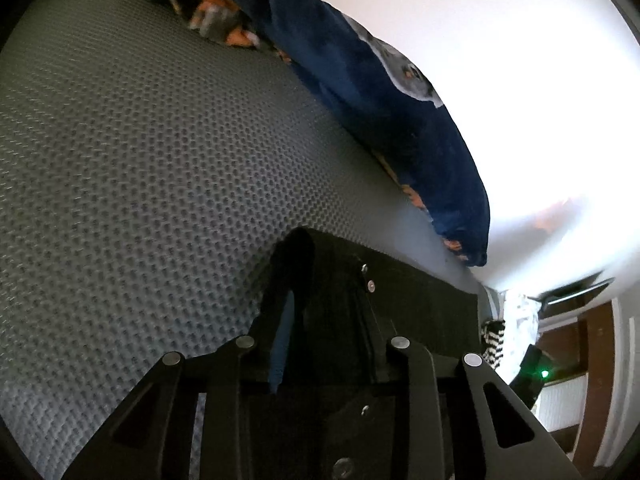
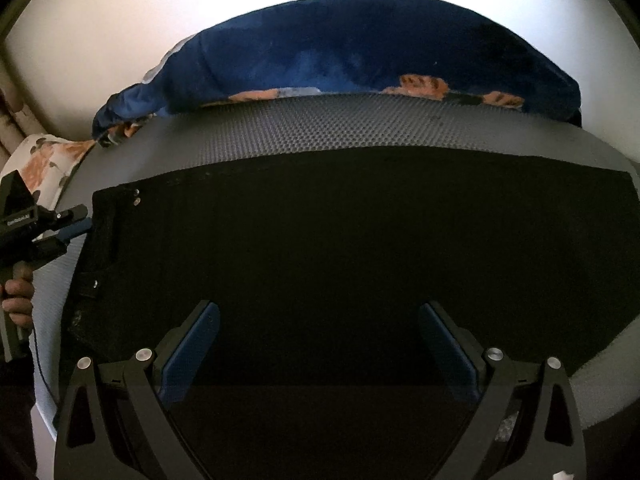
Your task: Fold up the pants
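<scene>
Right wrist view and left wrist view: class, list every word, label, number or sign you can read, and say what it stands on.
Small white lettering on the left gripper body, seen in the right wrist view: too blurred to read.
Black pants, grey mat, blue blanket: no text.
Left wrist view: none.

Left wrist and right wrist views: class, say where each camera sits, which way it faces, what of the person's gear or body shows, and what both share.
Left wrist view: sits on the left gripper, facing along its jaws, closed on the waistband of the black pants, over the grey mattress.
Right wrist view: sits on the right gripper, jaws open, tilted down over the pants; the person's hand shows at left.
Shared: pants, mattress, blue blanket.
</scene>
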`<control>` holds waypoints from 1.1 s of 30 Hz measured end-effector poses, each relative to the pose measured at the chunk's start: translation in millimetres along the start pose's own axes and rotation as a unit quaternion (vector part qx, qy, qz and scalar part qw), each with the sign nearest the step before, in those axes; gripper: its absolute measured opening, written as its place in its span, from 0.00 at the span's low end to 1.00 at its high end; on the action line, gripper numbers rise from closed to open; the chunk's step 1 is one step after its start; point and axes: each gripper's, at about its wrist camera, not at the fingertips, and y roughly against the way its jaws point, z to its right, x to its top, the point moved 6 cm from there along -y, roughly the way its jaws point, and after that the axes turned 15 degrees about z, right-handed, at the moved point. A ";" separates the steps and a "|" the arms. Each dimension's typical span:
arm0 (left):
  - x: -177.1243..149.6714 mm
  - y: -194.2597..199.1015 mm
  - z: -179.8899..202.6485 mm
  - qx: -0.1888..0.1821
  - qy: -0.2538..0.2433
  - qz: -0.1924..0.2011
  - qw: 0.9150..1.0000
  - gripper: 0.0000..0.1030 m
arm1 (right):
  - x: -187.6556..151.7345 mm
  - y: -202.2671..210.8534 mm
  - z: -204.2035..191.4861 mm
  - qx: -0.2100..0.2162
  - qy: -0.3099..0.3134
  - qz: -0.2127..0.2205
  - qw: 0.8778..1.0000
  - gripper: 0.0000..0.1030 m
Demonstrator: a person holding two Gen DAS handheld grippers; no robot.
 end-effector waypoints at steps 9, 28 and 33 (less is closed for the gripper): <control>5.7 -27.2 12.4 -0.032 0.003 -0.008 0.999 0.30 | 2.2 -2.9 3.3 -0.007 0.002 0.003 1.000 0.97; 1.9 -35.0 46.7 -0.027 -0.060 0.041 0.997 0.08 | 31.3 -16.2 25.7 0.009 0.052 0.004 0.999 0.96; -2.5 3.5 79.6 -0.076 -0.084 0.071 0.991 0.07 | 52.2 -10.7 47.6 0.018 0.108 0.013 0.994 0.96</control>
